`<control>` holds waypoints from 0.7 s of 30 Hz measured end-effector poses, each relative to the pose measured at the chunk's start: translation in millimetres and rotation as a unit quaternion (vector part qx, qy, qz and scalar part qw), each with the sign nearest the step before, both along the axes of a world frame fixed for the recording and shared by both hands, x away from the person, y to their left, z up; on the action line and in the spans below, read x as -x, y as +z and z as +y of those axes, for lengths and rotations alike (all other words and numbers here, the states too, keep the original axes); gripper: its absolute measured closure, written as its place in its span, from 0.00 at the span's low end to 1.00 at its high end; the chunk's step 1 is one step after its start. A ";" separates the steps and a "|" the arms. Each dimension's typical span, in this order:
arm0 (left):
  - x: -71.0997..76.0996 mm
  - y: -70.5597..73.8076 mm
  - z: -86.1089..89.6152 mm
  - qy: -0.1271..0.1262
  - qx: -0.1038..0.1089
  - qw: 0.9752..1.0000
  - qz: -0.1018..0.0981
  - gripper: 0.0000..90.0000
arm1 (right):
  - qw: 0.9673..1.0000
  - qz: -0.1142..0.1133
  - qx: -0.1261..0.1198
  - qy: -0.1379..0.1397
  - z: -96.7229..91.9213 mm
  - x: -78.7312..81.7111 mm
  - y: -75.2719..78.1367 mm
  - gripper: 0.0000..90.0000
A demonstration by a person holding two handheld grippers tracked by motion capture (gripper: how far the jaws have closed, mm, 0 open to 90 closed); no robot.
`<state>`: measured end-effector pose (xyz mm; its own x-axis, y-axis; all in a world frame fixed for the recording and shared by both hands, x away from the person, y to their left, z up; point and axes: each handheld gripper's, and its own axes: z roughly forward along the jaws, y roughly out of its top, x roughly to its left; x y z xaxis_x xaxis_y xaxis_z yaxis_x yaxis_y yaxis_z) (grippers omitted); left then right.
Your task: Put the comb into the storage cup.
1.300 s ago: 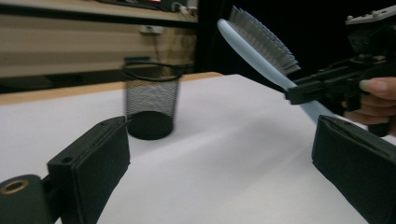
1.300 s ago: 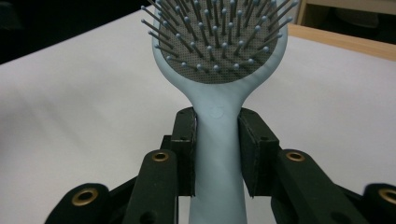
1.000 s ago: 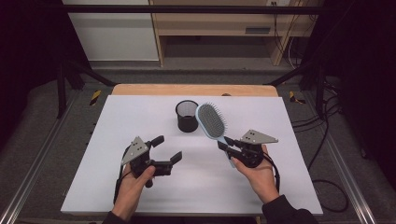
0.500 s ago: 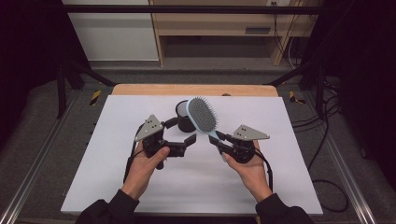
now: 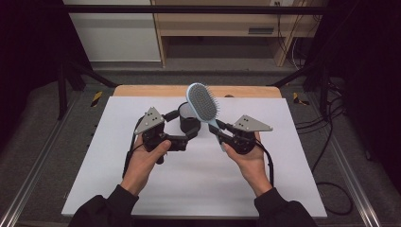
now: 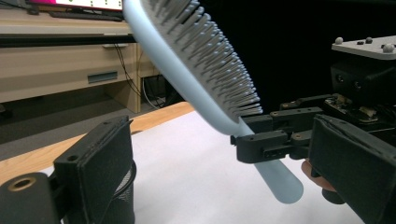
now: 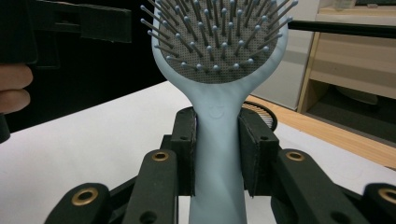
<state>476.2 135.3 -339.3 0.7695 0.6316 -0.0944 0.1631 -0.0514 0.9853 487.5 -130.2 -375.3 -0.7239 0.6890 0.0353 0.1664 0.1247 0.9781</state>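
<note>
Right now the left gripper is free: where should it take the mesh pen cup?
Probably by the rim wall of the mesh pen cup, one jaw inside, one outside, coming from above on its left. It stands upright and open-topped; the hairbrush in the right gripper crowds its right side.

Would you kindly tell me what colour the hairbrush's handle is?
Pale blue; the hairbrush's handle shows best in the right gripper view.

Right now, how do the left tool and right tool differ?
The right tool is shut on the handle of the light blue hairbrush, holding it upright above the table. The left tool holds nothing; its jaws stand open around the black mesh cup, not visibly pressing it. Both are black, hand-held and carry a grey three-cornered plate.
</note>
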 end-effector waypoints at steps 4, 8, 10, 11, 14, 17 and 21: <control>2.2 -3.0 -4.6 -0.007 -0.010 1.000 -0.002 0.07 | 1.000 0.001 0.000 0.004 3.5 2.6 -2.7 0.78; 5.0 -5.7 -5.8 -0.002 -0.012 1.000 -0.005 0.07 | 1.000 0.000 0.004 0.009 8.7 7.1 -5.2 0.78; 5.5 -7.2 -5.3 -0.001 -0.005 1.000 -0.002 0.07 | 1.000 0.000 0.006 0.010 9.6 7.9 -5.5 0.78; 4.9 -8.8 -4.5 -0.002 -0.004 1.000 0.001 0.07 | 1.000 0.001 0.007 0.014 11.9 8.9 -6.4 0.78; 3.7 -9.8 -2.9 0.001 0.001 1.000 0.004 0.07 | 1.000 0.001 0.011 0.017 15.6 10.0 -7.7 0.78; 1.4 -10.3 0.6 0.004 0.007 1.000 0.007 0.07 | 1.000 0.001 0.012 0.018 17.7 10.7 -8.7 0.78; -3.3 -12.1 5.0 0.010 0.016 1.000 0.015 0.07 | 1.000 0.003 0.016 0.023 23.2 12.5 -11.3 0.78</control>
